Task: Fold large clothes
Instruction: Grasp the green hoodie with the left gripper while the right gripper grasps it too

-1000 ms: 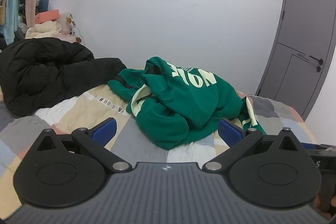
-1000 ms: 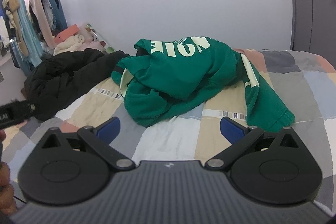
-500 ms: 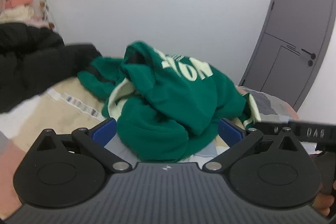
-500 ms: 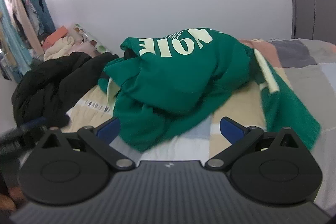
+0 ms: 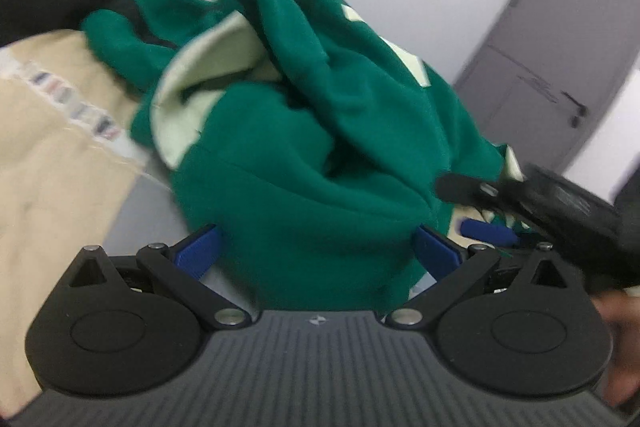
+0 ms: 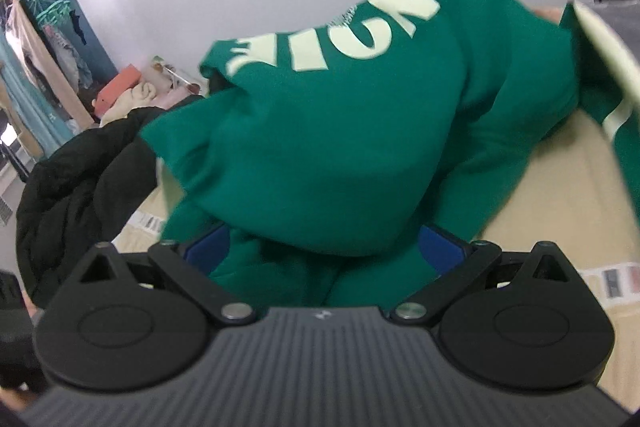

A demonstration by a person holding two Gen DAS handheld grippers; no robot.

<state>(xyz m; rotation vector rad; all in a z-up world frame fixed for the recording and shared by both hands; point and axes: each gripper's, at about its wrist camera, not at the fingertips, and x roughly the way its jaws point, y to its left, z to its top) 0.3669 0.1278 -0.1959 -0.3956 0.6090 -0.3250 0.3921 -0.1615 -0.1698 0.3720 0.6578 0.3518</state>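
Observation:
A green hooded sweatshirt (image 5: 304, 131) with pale lettering lies crumpled in a heap on the patchwork bed cover (image 5: 52, 163). My left gripper (image 5: 316, 253) is open, its blue pads on either side of the heap's near bulge. In the right wrist view the same sweatshirt (image 6: 360, 131) fills the middle, lettering on top, and my right gripper (image 6: 324, 247) is open with green cloth between its spread pads. The right gripper's body (image 5: 560, 203) shows at the right edge of the left wrist view, close to the sweatshirt's striped sleeve.
A black puffer jacket (image 6: 80, 183) is bunched on the bed to the left of the sweatshirt. A grey door (image 5: 552, 59) stands behind at the right. Hanging clothes (image 6: 44, 39) and pillows fill the far left corner. Bare bed cover (image 6: 560, 195) lies right of the heap.
Both grippers have moved forward and down to the green sweatshirt, which now fills each view. Their pads now straddle its folds. Both stay open.

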